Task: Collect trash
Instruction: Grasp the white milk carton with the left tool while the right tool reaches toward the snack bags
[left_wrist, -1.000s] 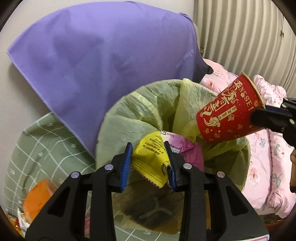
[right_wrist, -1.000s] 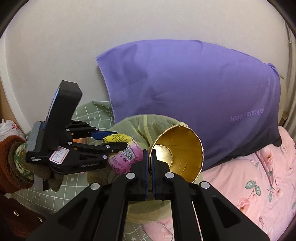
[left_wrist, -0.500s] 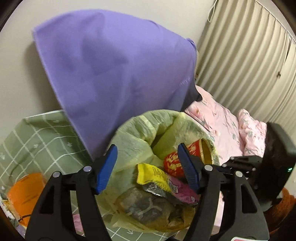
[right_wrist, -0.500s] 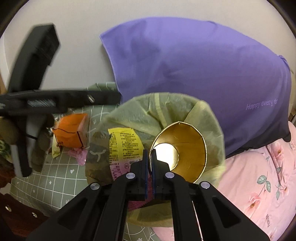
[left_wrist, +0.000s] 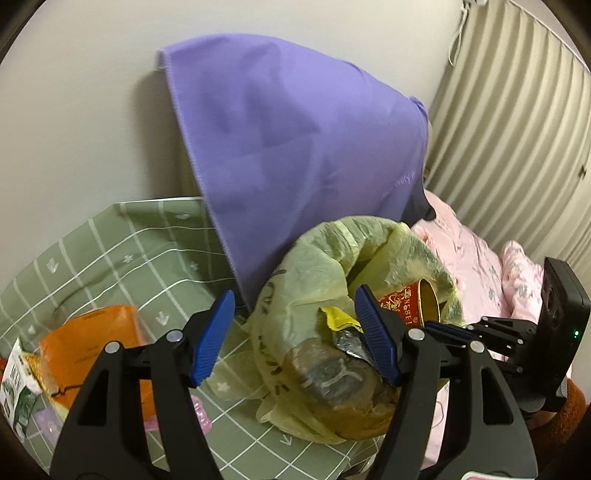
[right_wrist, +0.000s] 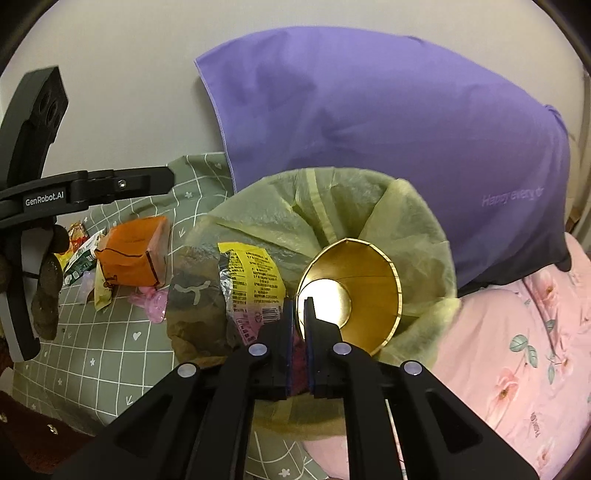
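The right gripper (right_wrist: 299, 308), its ribbed jaws just parting narrowly, seems clear of the conical foil-lined cup (right_wrist: 354, 291) in the crinkled yellow bag (right_wrist: 369, 206). The left gripper (left_wrist: 295, 332) gapes wide, empty, beside the glossy wrapper (left_wrist: 338, 317).

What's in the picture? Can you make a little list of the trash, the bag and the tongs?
Bag: yellow-green plastic trash bag, mouth open
Inside: red paper cup with gold lining, yellow snack wrapper
Left tongs: just opened wide, empty
Right tongs: jaws just been opening, cup rim between them
Not in bag: orange carton on green checked cloth
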